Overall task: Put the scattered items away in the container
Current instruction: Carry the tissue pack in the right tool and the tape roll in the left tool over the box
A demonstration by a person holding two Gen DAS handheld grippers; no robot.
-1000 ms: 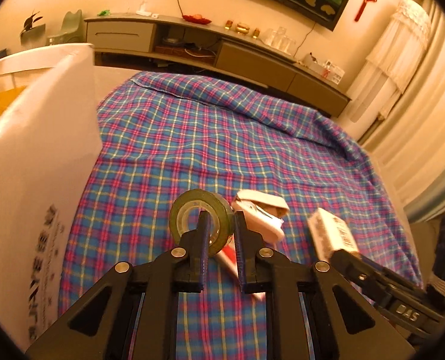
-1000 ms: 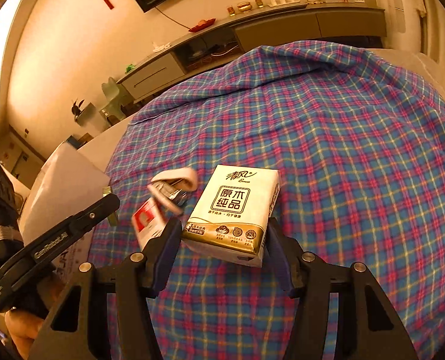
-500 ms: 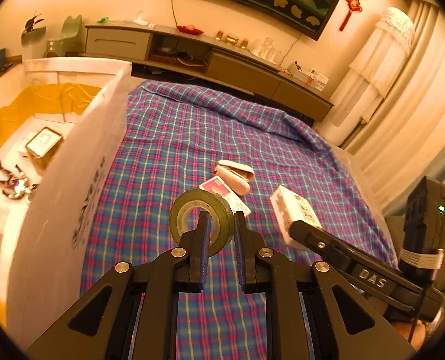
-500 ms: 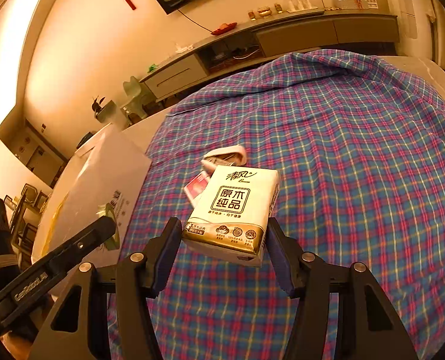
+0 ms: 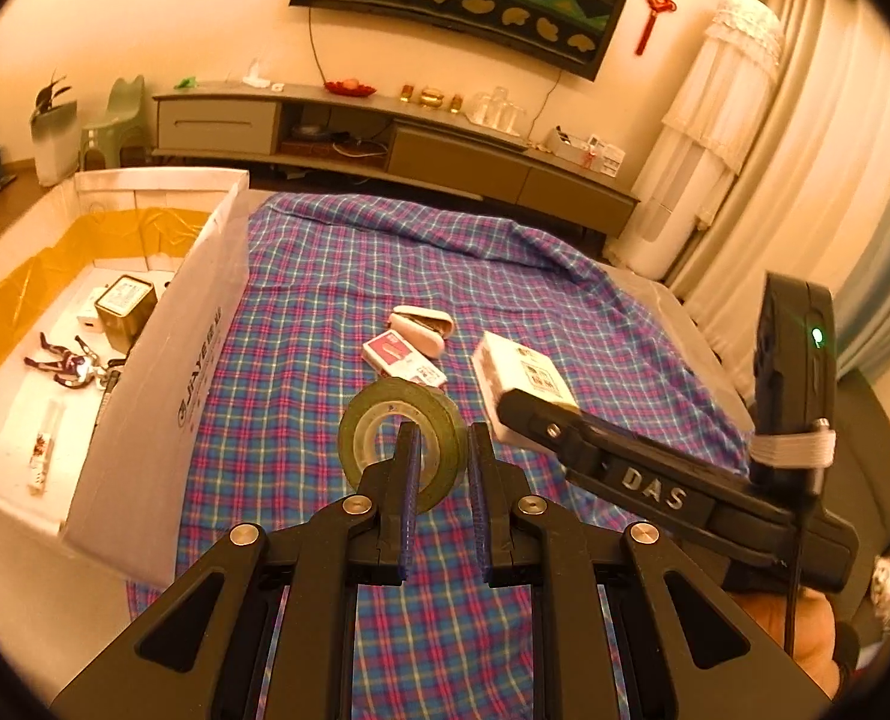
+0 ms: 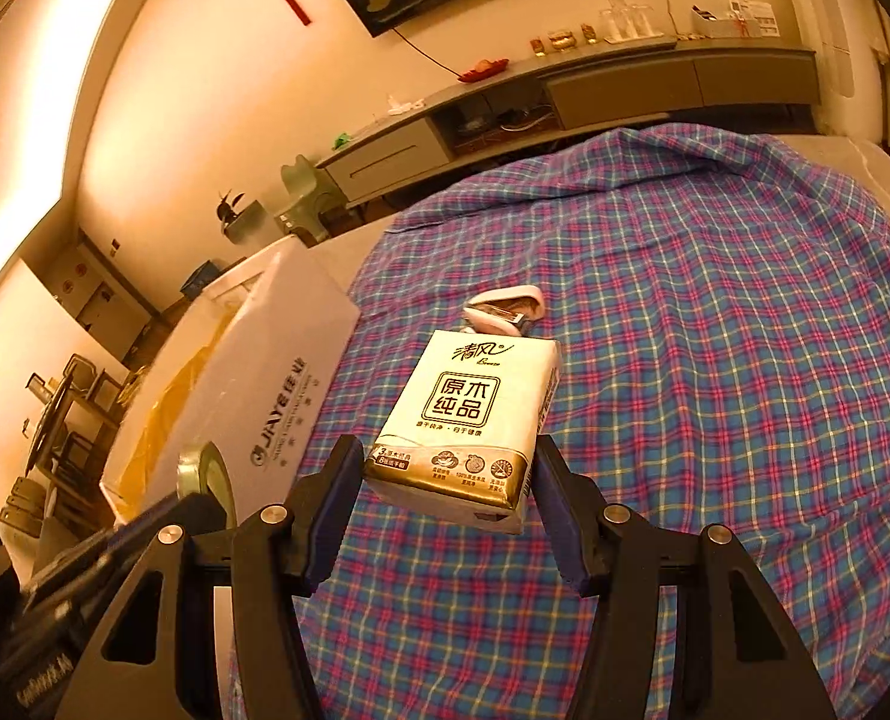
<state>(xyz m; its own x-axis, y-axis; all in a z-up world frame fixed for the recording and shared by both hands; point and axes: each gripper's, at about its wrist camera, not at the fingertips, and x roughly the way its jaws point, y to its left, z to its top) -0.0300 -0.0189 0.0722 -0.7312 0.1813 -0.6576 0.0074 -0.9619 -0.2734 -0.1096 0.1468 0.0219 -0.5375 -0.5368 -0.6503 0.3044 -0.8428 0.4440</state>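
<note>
My left gripper (image 5: 441, 441) is shut on a green tape roll (image 5: 372, 438) and holds it above the plaid cloth, right of the white box (image 5: 162, 372). My right gripper (image 6: 448, 468) is shut on a tissue pack (image 6: 466, 414), also held in the air; the pack also shows in the left wrist view (image 5: 520, 375). A white case (image 5: 420, 327) and a red card pack (image 5: 393, 354) lie on the cloth beyond both grippers. The box (image 6: 288, 384) stands open at the left and holds several small items.
The plaid cloth (image 5: 324, 276) covers a bed. A low TV cabinet (image 5: 384, 144) runs along the far wall. White curtains (image 5: 775, 192) hang at the right. Inside the box lie a toy figure (image 5: 66, 360) and a small carton (image 5: 123, 306).
Both grippers have risen and drawn back with their loads. The box interior has come into the left wrist view, and the case and card pack look farther away.
</note>
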